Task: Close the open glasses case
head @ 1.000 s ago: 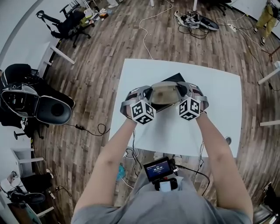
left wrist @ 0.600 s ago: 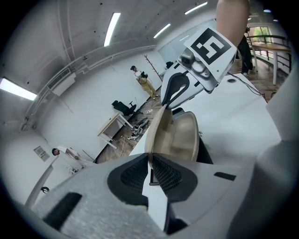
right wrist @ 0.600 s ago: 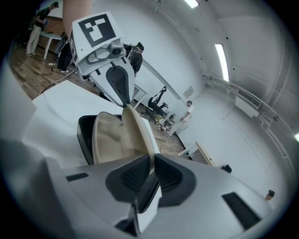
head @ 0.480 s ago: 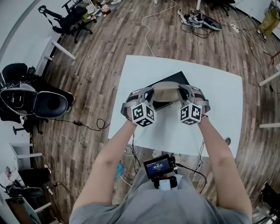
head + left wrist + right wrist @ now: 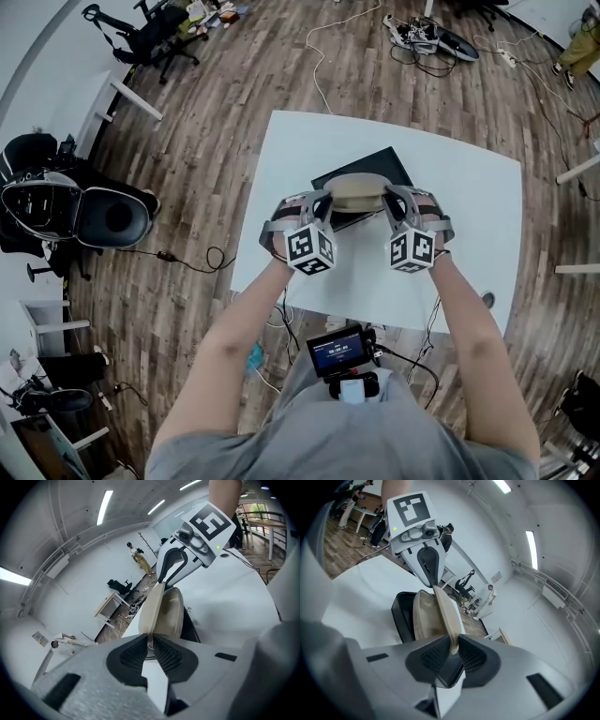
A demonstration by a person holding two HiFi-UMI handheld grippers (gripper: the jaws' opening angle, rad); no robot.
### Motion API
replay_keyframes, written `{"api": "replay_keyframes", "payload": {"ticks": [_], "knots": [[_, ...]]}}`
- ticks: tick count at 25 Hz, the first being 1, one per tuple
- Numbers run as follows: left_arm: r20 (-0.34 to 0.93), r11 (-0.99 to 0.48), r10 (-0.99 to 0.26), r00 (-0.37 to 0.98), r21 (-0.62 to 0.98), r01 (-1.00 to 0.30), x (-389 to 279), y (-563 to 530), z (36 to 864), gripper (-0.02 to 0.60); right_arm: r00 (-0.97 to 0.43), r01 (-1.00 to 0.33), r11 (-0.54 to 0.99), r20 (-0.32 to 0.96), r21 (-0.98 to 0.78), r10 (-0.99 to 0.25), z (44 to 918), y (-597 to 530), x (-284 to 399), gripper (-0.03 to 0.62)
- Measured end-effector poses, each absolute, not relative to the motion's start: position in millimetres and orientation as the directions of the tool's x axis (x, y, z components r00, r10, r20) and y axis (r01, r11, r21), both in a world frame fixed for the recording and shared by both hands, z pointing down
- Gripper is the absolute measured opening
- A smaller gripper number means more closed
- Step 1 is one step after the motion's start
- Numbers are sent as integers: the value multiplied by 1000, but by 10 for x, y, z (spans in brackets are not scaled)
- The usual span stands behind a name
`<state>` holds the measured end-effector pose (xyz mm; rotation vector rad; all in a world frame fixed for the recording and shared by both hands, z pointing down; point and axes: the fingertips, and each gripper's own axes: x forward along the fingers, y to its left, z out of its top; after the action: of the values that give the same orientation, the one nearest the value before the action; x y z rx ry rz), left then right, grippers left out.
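Note:
A beige glasses case (image 5: 356, 192) stands open on the white table (image 5: 469, 187), partly over a flat black box (image 5: 370, 169). My left gripper (image 5: 323, 199) is shut on the left end of its thin beige lid (image 5: 153, 609). At the other end my right gripper (image 5: 387, 199) is shut on the same lid (image 5: 444, 611). The lid stands tilted above the case's hollow lower shell (image 5: 423, 618), with a gap between them. In each gripper view the other gripper shows at the lid's far end: the right gripper (image 5: 171, 566) and the left gripper (image 5: 427, 566).
The black box (image 5: 401, 616) lies under and behind the case. The table's near edge (image 5: 375, 319) is close to the person's body. Round the table are a wooden floor, cables, office chairs (image 5: 141, 37) and other desks.
Both grippers have come a little toward the person with the lid between them. The lid now looks lower and flatter over the shell than a second ago.

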<state>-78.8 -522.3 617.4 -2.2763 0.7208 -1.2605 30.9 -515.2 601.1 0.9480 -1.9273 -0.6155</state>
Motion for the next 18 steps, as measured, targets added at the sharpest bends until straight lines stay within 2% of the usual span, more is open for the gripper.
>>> {"api": "replay_keyframes", "payload": {"ticks": [8,18], "knots": [[647,-768,-626,434,-607,-203,-745,-5207,6218,43,-323,-279,562,475,779,-819,6056,-5098,345,51],[674,-783,-603,428,-602,-155,-773,-5054,6302,43,-339,-127,599,533,790,-775,6146,-4914,317,51]]}}
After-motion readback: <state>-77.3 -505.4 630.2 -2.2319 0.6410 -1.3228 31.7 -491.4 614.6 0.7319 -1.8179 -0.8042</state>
